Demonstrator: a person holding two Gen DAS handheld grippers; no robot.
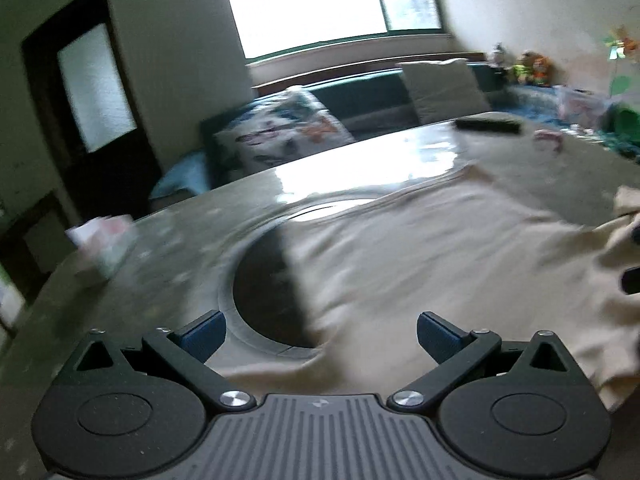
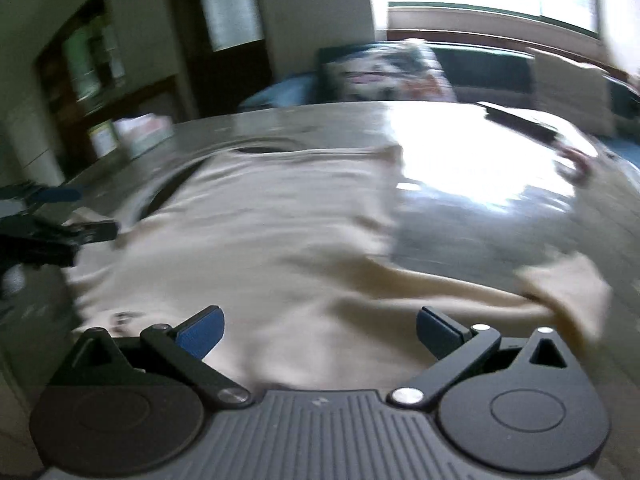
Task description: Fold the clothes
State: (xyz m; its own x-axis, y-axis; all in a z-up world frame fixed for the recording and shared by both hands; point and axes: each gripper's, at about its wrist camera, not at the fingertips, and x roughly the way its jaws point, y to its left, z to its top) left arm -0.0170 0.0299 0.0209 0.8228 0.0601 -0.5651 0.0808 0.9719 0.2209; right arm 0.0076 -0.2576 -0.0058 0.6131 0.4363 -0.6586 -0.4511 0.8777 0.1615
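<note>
Beige garment [image 1: 420, 248] spread on worktop [image 1: 168, 264], partly over dark round inset [image 1: 260, 280]. Left gripper [image 1: 320, 336]: jaws released, near-left hem just ahead. Right gripper [image 2: 320, 334]: jaws released, cloth directly beneath, sleeve [image 2: 568, 288] trailing right. Both equally near; blur hides creases.

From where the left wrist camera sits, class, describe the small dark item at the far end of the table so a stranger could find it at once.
Start at the large glossy table with the cream garment spread on it. Look past the garment to the far edge, before the sofa: the flat black bar lies there. It is the only dark thing; the small object beside it is pinkish.
</note>
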